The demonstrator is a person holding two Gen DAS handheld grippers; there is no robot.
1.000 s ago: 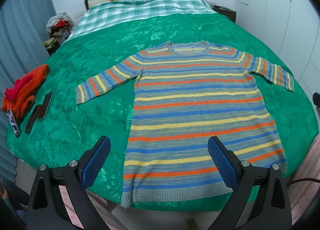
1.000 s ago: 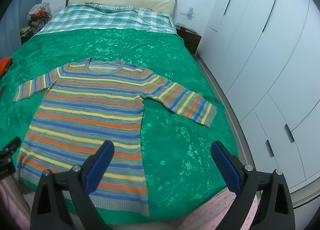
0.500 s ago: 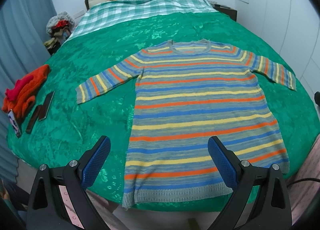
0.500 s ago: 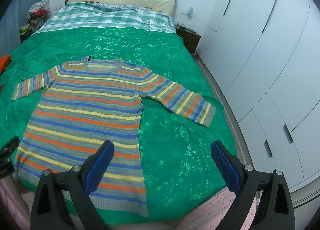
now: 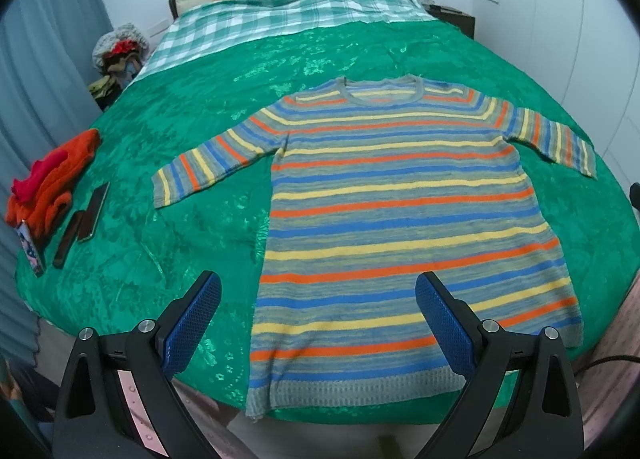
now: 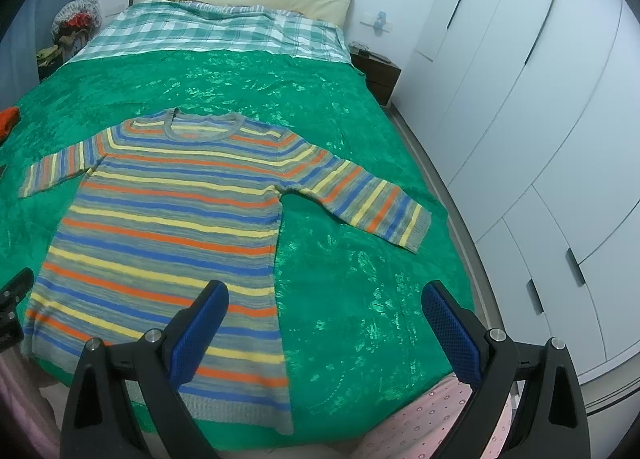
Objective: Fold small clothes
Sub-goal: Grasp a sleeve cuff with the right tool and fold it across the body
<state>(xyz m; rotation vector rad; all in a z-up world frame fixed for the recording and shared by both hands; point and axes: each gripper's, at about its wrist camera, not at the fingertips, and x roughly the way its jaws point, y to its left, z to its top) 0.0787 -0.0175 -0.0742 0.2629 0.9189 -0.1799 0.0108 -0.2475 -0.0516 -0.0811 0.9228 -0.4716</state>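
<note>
We see the green bedspread [image 5: 168,131] filling the view ahead of both grippers. On it the striped sweater [image 5: 400,211] lies flat, sleeves spread, its hem nearest us. Our left gripper [image 5: 318,315] hovers level above the hem's left corner, jaws wide apart and empty. Our right gripper [image 6: 326,323] hangs over the hem's right corner, equally wide and empty. Far left of the left gripper sits an orange garment [image 5: 52,179].

Bed [image 5: 168,147], green cover: striped sweater [image 5: 400,219] flat ahead of tool; orange garment [image 5: 52,179], dark flat items [image 5: 94,211] far left; checked sheet [image 5: 260,19] beyond.
</note>
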